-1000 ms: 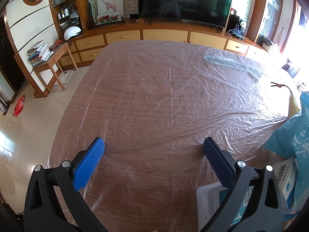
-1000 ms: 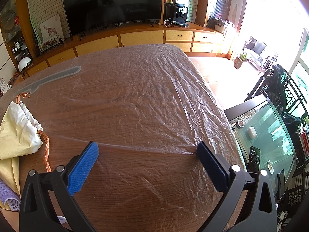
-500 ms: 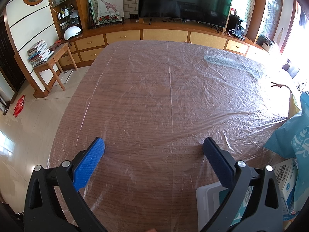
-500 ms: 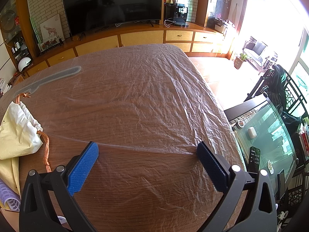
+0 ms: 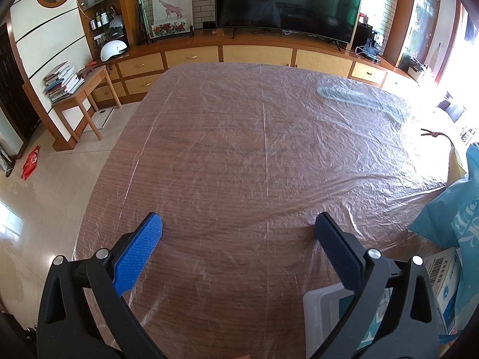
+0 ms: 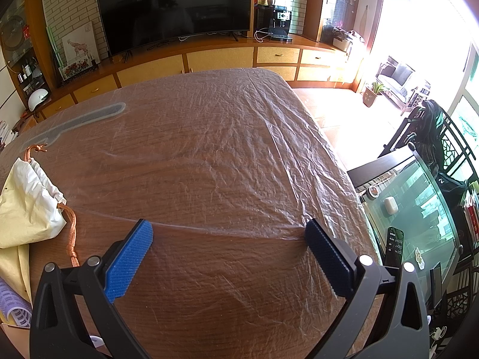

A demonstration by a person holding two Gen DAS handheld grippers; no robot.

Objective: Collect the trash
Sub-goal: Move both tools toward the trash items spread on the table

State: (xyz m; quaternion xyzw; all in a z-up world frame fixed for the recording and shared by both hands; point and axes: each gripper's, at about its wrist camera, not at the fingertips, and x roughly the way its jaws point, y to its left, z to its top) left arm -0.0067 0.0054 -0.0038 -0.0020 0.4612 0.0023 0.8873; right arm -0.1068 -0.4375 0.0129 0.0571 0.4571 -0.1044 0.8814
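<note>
A wooden table [image 5: 227,155] lies under a crinkled clear plastic sheet [image 6: 239,137]. My left gripper [image 5: 238,227] hovers open over its near part, nothing between the blue pads. At the right edge of the left wrist view sit a teal plastic bag [image 5: 449,215], a white barcoded box [image 5: 443,278] and a white-and-teal container [image 5: 326,317] partly hidden by my right finger. My right gripper [image 6: 229,233] is open too, above the table. To its left lie a pale yellow drawstring pouch [image 6: 27,206] with an orange cord [image 6: 71,233] and a purple hair roller [image 6: 15,308].
A flat grey shape [image 5: 356,100] lies under the plastic at the far side. A TV [image 5: 284,0] and drawer cabinets [image 5: 254,55] stand behind the table. A side table with books [image 5: 77,89] is to the left, a glass-topped stand [image 6: 413,218] to the right.
</note>
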